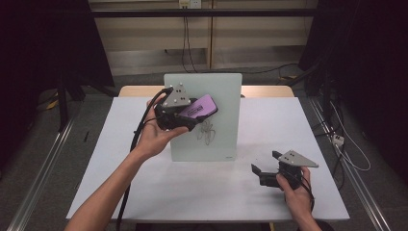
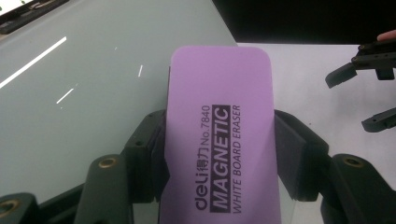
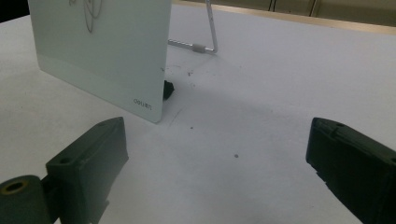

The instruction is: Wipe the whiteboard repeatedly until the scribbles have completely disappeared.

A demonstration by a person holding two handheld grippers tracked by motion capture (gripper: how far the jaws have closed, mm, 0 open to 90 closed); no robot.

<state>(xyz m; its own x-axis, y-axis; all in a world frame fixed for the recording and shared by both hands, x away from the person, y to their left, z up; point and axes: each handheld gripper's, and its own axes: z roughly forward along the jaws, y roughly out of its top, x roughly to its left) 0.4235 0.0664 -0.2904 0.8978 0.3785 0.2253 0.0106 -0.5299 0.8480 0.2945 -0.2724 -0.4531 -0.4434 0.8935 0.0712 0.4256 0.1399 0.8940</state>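
A purple whiteboard eraser point(image 1: 199, 107) point(image 2: 219, 116) labelled "magnetic white board eraser" is clamped by its long sides in my left gripper point(image 1: 188, 114) point(image 2: 219, 144). The gripper holds it against the upper left of a small glass whiteboard point(image 1: 216, 96) point(image 2: 70, 102) that stands upright mid-table. A dark scribble point(image 1: 207, 132) point(image 3: 88, 11) marks the board just below the eraser. My right gripper point(image 1: 266, 162) point(image 3: 215, 163) rests low over the table at the front right, its jaws wide apart with nothing between them. It also appears at the far right of the left gripper view point(image 2: 369, 95).
The board stands on a white table point(image 1: 269, 125) point(image 3: 261, 93), propped by a metal stand leg point(image 3: 211, 32) behind it. Dark curtains and floor rails flank the table. Cables trail from both grippers.
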